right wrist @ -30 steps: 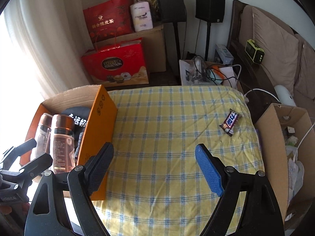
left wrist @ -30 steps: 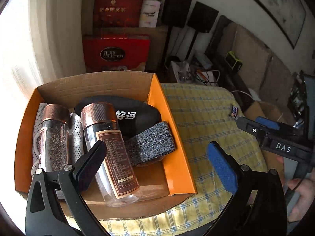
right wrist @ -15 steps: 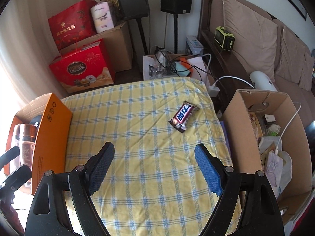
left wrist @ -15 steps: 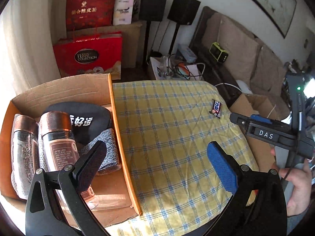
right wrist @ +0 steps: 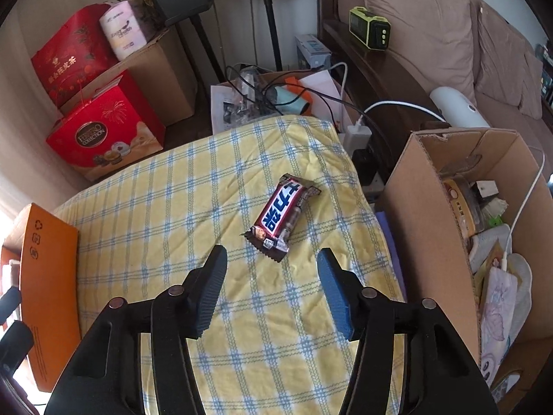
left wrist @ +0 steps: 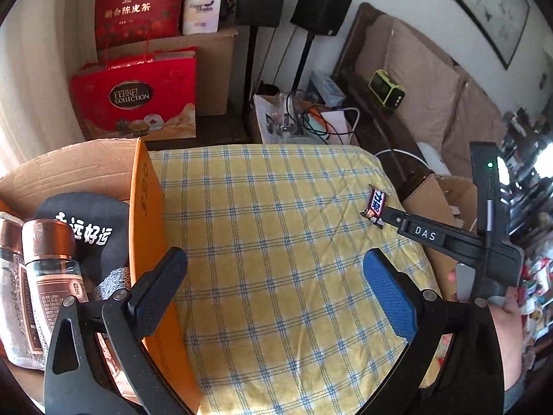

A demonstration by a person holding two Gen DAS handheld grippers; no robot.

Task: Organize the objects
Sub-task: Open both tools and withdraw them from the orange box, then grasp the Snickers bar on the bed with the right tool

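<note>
A brown candy bar (right wrist: pixel 283 218) with a blue and white label lies on the yellow checked tablecloth (right wrist: pixel 172 207), near its right edge. My right gripper (right wrist: pixel 272 257) hovers just short of it. Its jaws are closing with the bar's near end just ahead of the fingertips, and the pads touch nothing. In the left wrist view the right gripper's finger (left wrist: pixel 414 230) reaches the candy bar (left wrist: pixel 376 204) from the right. My left gripper (left wrist: pixel 276 259) is open and empty over the cloth, beside the orange box (left wrist: pixel 145 200). The box holds two copper-capped jars (left wrist: pixel 52 269), a black cap (left wrist: pixel 86 228) and a grey cloth (left wrist: pixel 114 276).
A tall brown carton (right wrist: pixel 432 228) full of odds and ends stands against the table's right side. Red gift bags (right wrist: pixel 100 135), cardboard boxes and speaker stands sit on the floor beyond the far edge. A brown sofa (right wrist: pixel 432 27) runs along the right.
Both grippers have swung right, away from the orange box. The right one came down close to the candy bar and its jaws have narrowed. The left jaws stayed wide.
</note>
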